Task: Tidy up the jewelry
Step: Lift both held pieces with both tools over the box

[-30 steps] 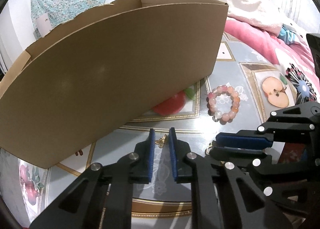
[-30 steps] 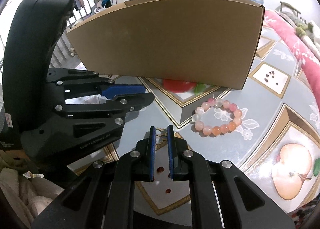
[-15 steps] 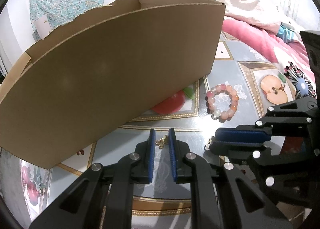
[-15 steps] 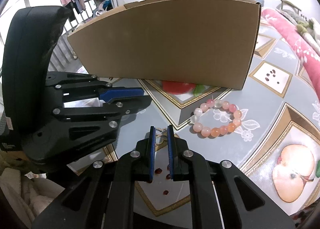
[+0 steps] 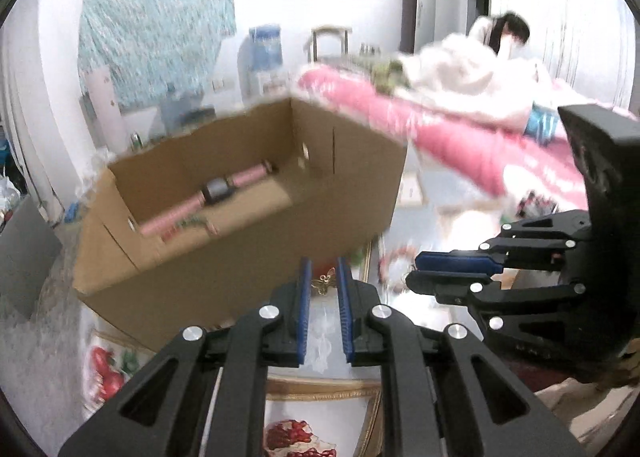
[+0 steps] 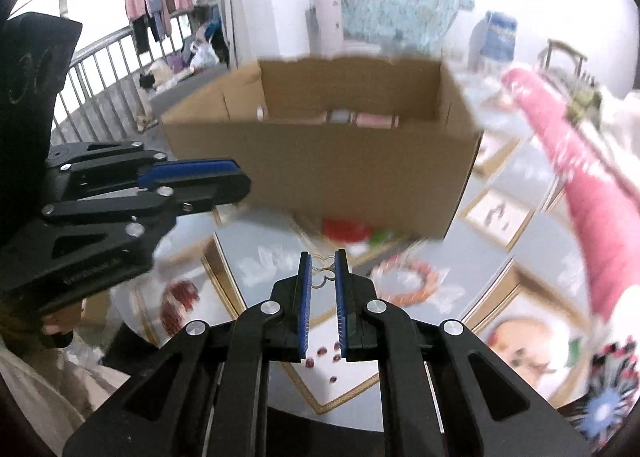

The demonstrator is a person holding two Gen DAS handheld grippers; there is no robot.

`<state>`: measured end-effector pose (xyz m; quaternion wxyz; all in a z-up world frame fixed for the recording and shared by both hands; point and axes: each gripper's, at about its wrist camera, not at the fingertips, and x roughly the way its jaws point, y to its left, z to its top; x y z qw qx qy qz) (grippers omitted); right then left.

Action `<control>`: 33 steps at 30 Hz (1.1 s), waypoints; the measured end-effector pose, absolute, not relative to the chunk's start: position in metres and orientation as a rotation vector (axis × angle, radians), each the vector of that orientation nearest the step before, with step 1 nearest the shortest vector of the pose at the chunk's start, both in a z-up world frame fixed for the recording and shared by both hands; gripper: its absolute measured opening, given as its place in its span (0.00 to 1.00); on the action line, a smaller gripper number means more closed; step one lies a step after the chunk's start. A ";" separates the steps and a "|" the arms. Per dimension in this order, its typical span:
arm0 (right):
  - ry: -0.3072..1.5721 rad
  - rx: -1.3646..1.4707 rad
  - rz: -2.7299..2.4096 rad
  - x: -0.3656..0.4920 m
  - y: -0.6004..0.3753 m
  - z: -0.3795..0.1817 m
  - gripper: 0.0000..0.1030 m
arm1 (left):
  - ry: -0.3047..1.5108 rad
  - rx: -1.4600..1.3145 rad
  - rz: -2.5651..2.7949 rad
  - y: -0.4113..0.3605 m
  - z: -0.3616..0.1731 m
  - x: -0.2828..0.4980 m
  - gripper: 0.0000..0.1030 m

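My left gripper [image 5: 324, 271] is shut on a small gold butterfly piece [image 5: 326, 282], held in the air above the table. My right gripper [image 6: 323, 263] is shut on a thin gold wire piece [image 6: 325, 274], also lifted. Each gripper appears in the other's view: the right gripper [image 5: 416, 269] beside the left, the left gripper [image 6: 240, 181] beside the right. Ahead stands an open cardboard box [image 5: 240, 257] [image 6: 320, 169] with a pink-strapped watch [image 5: 216, 193] [image 6: 360, 119] inside. A pink bead bracelet [image 6: 412, 281] [image 5: 390, 265] lies on the table before the box.
The table [image 6: 500, 257] has a glossy fruit-patterned cover. A pink blanket [image 5: 460, 145] [image 6: 592, 193] and a person lying under white bedding [image 5: 480, 69] are at the right. A railing with hung clothes [image 6: 120, 69] is at the far left.
Both grippers have risen with their gold pieces still clamped. The views now look over the box's front wall into its inside, and the picture is blurred by motion.
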<state>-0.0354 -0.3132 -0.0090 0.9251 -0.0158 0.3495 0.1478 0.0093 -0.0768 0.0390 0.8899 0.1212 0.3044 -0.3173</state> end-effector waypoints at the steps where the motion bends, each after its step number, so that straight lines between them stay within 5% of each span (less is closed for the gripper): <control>1: 0.694 -0.036 0.297 -0.035 -0.314 0.000 0.09 | 0.611 0.241 -0.662 -0.073 0.048 0.008 0.12; 13: 0.568 -0.029 0.303 0.024 -0.321 0.051 0.09 | 0.565 0.135 -0.642 -0.045 0.088 0.060 0.12; 33: 0.893 0.049 0.390 0.148 -0.338 0.008 0.09 | 1.184 0.130 -0.796 -0.140 0.030 0.282 0.12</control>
